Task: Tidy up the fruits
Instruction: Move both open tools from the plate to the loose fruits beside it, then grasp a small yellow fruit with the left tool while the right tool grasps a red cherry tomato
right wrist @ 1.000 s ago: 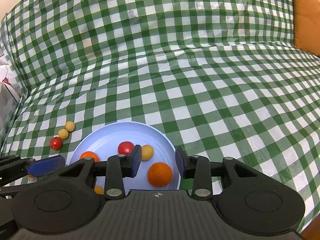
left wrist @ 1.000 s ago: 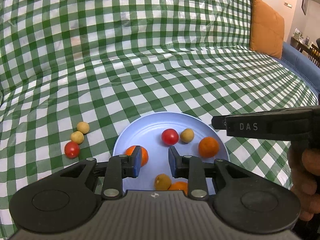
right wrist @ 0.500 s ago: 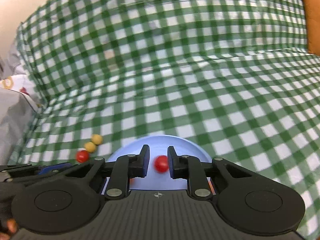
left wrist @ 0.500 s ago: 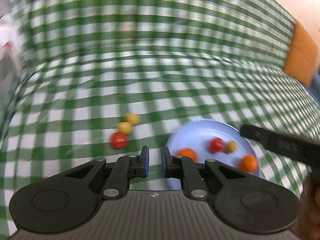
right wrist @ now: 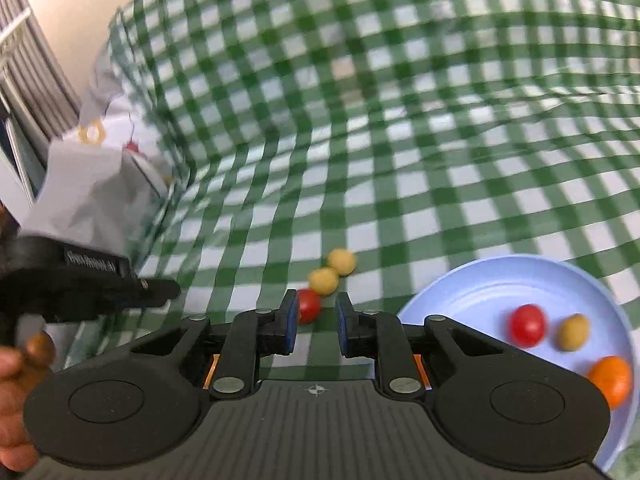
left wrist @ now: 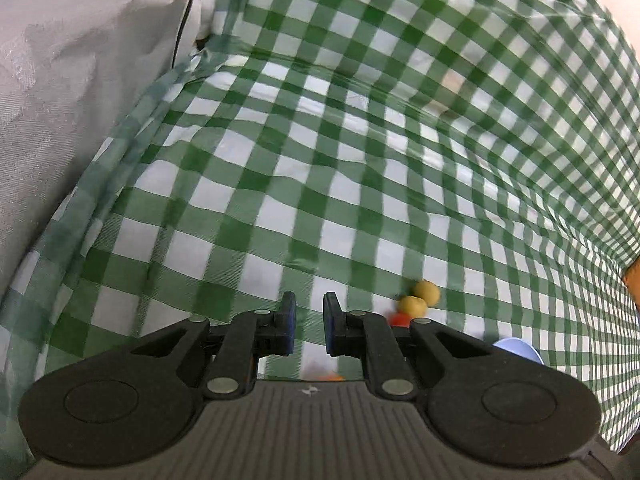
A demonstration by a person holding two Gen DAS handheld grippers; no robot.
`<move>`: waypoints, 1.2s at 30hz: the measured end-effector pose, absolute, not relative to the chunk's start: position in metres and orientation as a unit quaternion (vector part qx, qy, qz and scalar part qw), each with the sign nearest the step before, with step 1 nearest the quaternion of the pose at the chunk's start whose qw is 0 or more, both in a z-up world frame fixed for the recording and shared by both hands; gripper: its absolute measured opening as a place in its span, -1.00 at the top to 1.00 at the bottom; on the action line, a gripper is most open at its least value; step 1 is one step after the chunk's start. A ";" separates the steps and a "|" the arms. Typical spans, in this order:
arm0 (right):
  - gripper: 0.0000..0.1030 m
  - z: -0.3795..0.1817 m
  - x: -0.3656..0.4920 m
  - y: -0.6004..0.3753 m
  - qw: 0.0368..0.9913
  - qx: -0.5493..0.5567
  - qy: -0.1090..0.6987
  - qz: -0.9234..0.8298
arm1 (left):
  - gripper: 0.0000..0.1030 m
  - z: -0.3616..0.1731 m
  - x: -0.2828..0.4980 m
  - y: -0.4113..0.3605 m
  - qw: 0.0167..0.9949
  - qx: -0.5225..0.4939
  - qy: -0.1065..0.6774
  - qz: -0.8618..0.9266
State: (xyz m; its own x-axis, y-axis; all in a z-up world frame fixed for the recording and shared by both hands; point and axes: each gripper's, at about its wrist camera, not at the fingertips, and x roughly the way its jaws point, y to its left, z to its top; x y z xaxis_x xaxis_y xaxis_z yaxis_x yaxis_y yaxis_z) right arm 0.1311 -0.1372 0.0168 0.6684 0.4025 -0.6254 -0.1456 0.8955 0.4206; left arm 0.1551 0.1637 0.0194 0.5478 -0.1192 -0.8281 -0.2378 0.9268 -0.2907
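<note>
1. Green-and-white checked cloth point(right wrist: 400, 184) covers the whole work surface; wrinkled, both views motion-blurred.
2. Right claw point(right wrist: 317, 322): jaws parted by a narrow gap, nothing gripped. Red tomato point(right wrist: 309, 305) sits on the cloth just ahead of the left finger, partly hidden by it.
3. Two small yellow fruits point(right wrist: 324, 280) and point(right wrist: 341, 262) lie in a line with that tomato, touching each other, just beyond the claw tips.
4. Light blue plate point(right wrist: 480, 284) is at lower right in the right wrist view, near but apart from the three loose fruits. On it: a second red tomato point(right wrist: 527, 325), a yellow fruit point(right wrist: 573, 332), an orange fruit point(right wrist: 610, 380) by the near rim.
5. Left claw point(left wrist: 307, 322): jaws nearly closed, small gap, empty. It points at bare cloth, left of the loose fruits.
6. Left wrist view: same yellow pair point(left wrist: 412, 306), point(left wrist: 426, 292) and red tomato point(left wrist: 400, 319) right of the claw, tomato mostly hidden by the finger linkage. Plate edge point(left wrist: 518, 350) only just visible at lower right.
7. Grey-white bag point(left wrist: 72, 92) lies against the cloth at far left.
8. Left hand point(right wrist: 18, 380) shows at the left edge of the right wrist view, holding the other gripper body.
</note>
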 end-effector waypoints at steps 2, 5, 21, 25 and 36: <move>0.55 0.015 0.136 -0.126 0.897 0.172 0.372 0.166 | 0.73 0.017 0.159 0.165 0.857 -0.187 0.480 0.026; 0.51 0.005 0.148 -0.106 0.895 0.152 0.385 0.167 | 0.73 0.014 0.166 0.167 0.857 -0.180 0.483 0.023; 0.43 -0.033 0.182 -0.086 0.886 0.130 0.424 0.132 | 0.44 -0.013 0.211 0.121 0.836 -0.161 0.515 -0.098; 0.44 -0.028 0.171 -0.096 0.877 0.130 0.446 0.124 | 0.35 -0.025 0.225 0.097 0.830 -0.137 0.527 -0.124; 0.43 -0.026 0.163 -0.091 0.872 0.105 0.459 0.133 | 0.48 -0.049 0.232 0.059 0.828 -0.040 0.542 -0.135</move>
